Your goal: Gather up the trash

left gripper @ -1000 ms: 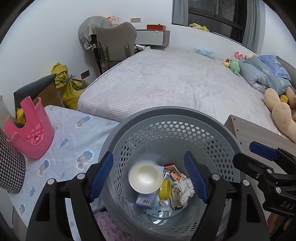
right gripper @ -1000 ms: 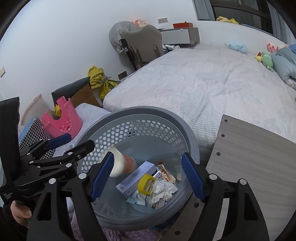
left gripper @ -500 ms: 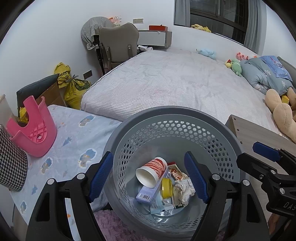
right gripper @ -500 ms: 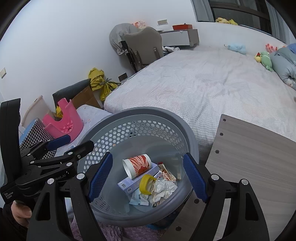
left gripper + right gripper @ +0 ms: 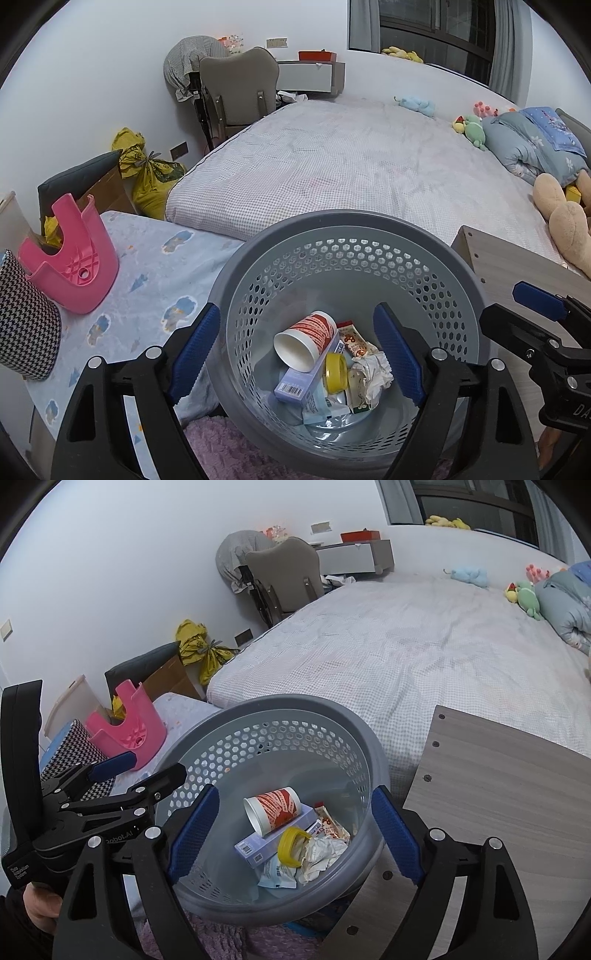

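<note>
Both jaws spread and empty over the bin.
The left gripper (image 5: 297,354) and right gripper (image 5: 295,830) have just been opening; a careless pull back could knock the basket (image 5: 461,266) and spill the paper cup (image 5: 306,345).

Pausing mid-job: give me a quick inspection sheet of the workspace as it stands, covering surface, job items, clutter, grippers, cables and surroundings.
Surface: wooden table beside the bin, bare where visible.
Job's things: grey bin holds a paper cup on its side, purple box, yellow lid, crumpled paper and wrappers.
Clutter: pink stool upturned on the blue sheet; yellow bag by the wall.
Grippers: left gripper and right gripper open above the bin, jaws just opened further, nothing between them.
Cables: nothing seen.
Surroundings: bed, chair, soft toys.
</note>
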A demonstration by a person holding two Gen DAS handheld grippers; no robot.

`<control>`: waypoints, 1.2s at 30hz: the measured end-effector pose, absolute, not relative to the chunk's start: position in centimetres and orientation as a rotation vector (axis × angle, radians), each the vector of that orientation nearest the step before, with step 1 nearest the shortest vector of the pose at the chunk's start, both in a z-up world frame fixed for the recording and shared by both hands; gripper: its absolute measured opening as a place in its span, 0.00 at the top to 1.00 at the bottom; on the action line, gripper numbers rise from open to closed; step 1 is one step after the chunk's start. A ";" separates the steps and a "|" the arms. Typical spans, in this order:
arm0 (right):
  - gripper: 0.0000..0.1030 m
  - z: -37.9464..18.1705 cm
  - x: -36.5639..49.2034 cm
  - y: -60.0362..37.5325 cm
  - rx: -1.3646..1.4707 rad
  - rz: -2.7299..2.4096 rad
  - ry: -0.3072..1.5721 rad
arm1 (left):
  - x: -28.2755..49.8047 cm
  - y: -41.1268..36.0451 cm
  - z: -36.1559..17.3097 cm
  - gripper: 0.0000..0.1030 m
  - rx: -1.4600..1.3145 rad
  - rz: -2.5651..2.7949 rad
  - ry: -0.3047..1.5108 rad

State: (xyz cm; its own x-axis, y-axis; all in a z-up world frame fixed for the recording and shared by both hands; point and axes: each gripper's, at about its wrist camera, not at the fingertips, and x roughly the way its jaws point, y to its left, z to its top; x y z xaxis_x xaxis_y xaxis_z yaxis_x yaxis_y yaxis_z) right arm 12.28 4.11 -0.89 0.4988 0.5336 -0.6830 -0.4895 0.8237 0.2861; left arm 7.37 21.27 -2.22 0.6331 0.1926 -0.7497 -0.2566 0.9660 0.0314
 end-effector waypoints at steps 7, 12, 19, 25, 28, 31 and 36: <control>0.17 -0.9 12.3 3.9 0.060 0.618 0.847 | 7.3 21.0 -2.3 0.18 -0.079 0.266 0.858; 0.16 -0.9 12.2 3.7 0.063 0.615 0.846 | 7.3 20.9 -2.3 0.18 -0.073 0.270 0.865; 0.14 -1.0 12.3 3.6 0.061 0.614 0.849 | 7.4 20.9 -2.4 0.18 -0.075 0.274 0.872; 0.13 -1.1 12.2 3.5 0.061 0.613 0.849 | 7.4 21.0 -2.5 0.18 -0.076 0.275 0.874; 0.13 -1.1 12.2 3.5 0.060 0.613 0.849 | 7.4 21.0 -2.5 0.18 -0.075 0.280 0.877; 0.12 -1.1 12.2 3.5 0.060 0.613 0.849 | 7.4 21.1 -2.6 0.18 -0.079 0.286 0.882; 0.12 -1.1 12.2 3.6 0.060 0.613 0.849 | 7.5 21.2 -2.6 0.18 -0.077 0.296 0.887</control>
